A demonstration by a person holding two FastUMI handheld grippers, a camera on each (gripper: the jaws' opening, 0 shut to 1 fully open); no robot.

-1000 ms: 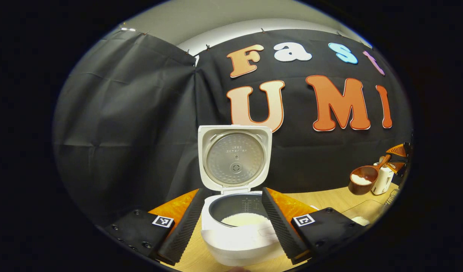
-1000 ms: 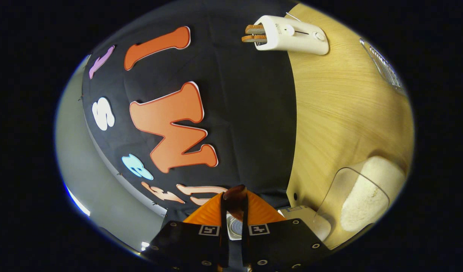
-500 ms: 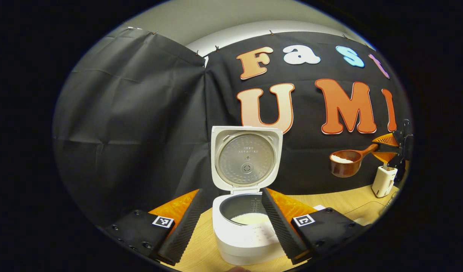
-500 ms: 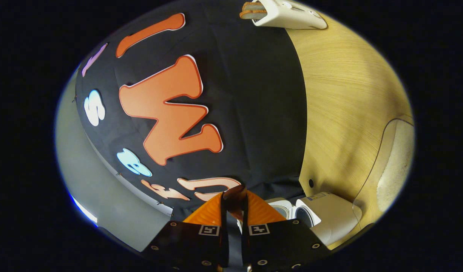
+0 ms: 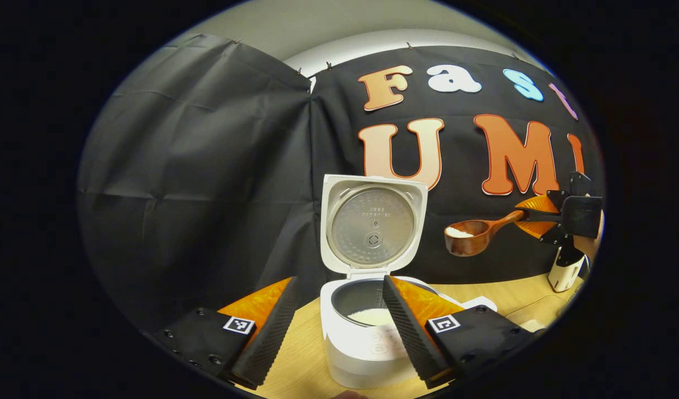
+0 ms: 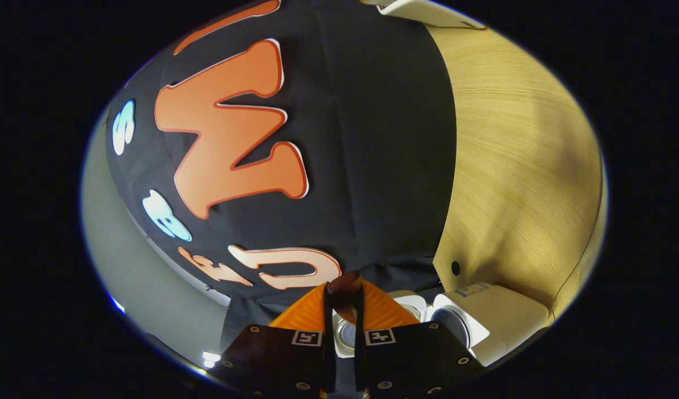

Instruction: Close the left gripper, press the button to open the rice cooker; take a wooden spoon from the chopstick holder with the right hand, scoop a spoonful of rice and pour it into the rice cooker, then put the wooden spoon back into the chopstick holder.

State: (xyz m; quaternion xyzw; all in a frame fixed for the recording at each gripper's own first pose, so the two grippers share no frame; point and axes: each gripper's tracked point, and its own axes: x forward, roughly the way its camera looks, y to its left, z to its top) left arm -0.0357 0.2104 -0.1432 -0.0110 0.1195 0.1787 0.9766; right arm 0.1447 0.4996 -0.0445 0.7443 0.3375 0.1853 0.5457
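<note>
rice cooker (image 5: 367, 327) on tabletop (image 5: 295, 377), lid up, pot exposed for pour. right tongs (image 5: 530, 215) pinching wooden spoon (image 5: 472, 235) by handle, bowl level so rice load stays put, held high beside lid, short of pot. left tongs (image 5: 334, 327) spread, idle, framing cooker. chopstick holder (image 5: 564, 269) at far right.

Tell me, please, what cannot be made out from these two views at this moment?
- Left gripper view: the rice cooker front panel and part of the rice in the pot, behind a finger of the left gripper.
- Left gripper view: the chopstick holder, cut off at the edge.
- Right gripper view: the bowl of the wooden spoon, hidden by the right gripper shut on the handle.
</note>
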